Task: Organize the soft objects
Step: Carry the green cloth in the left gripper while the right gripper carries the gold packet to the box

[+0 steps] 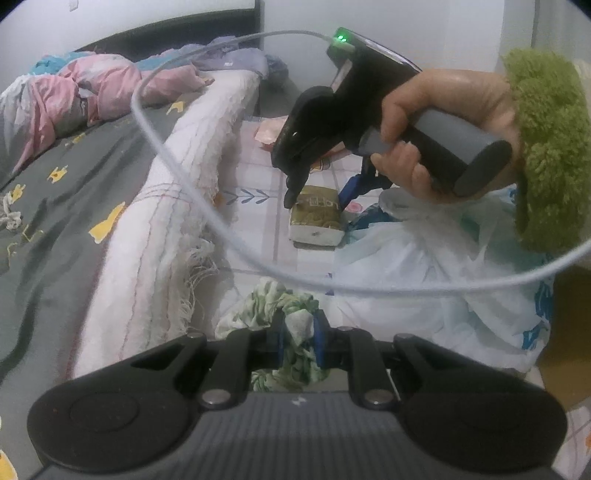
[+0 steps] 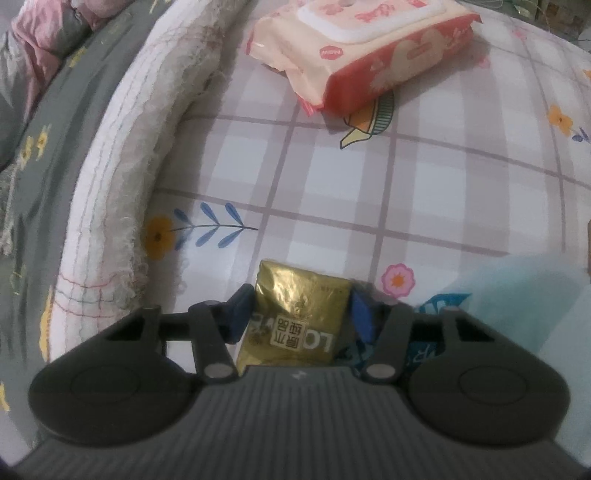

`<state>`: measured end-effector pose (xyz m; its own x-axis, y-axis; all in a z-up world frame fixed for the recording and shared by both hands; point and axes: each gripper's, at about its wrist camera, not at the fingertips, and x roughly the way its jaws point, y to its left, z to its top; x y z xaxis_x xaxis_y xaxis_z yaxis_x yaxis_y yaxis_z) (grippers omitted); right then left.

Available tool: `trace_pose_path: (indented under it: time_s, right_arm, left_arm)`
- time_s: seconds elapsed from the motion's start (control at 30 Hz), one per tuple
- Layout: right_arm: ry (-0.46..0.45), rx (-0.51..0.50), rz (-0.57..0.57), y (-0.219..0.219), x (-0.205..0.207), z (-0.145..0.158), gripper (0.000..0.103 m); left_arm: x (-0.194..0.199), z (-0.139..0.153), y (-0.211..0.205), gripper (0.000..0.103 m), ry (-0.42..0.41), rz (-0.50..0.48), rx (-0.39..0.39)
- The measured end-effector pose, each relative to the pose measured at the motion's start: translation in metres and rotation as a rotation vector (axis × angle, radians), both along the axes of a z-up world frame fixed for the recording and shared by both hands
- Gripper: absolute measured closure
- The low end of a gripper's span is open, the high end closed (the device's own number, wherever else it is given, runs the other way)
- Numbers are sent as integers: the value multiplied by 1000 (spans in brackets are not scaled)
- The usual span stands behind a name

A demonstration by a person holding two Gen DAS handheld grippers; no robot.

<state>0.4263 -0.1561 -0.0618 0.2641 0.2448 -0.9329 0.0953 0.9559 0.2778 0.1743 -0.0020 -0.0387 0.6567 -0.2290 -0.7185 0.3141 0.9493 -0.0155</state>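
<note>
Closing on the gold tissue pack [image 2: 295,317] that lies on the checked bedsheet [image 2: 369,184], the right claw [image 2: 299,314] has its blue pads at the pack's two sides, seemingly clamped on it. The left claw [image 1: 298,332] is pinched on a green-patterned cloth [image 1: 269,306]. Next, I judge, comes a firm squeeze and a lift toward the white plastic bag [image 1: 424,295].

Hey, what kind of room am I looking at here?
Most likely a bedroom. A dark headboard stands against the wall behind crumpled pink bedding, a grey sheet with yellow prints covers the mattress, and a checked floral sheet lies beside a rolled white blanket.
</note>
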Motion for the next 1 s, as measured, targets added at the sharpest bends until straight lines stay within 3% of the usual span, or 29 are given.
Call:
trace_pose_path:
  time_s: [0.3,0.6,0.83,1.0]
  right_arm:
    - [-89,193,-44,-26,-20,37,50]
    - [-158,368,-61,-65,-68,75,50]
    - [-292,487,-83,-124,-137,130,50]
    - [-425,482,-152,-196,-217,174,49]
  left_arm:
    - [-12,13,1,87,-47,9,14]
    - [-28,31,-7,87,-92,-8,21]
    - [-43,55,-19,87,-131,-66,-19]
    - [-60,84,-52,87,-179,-203,-75]
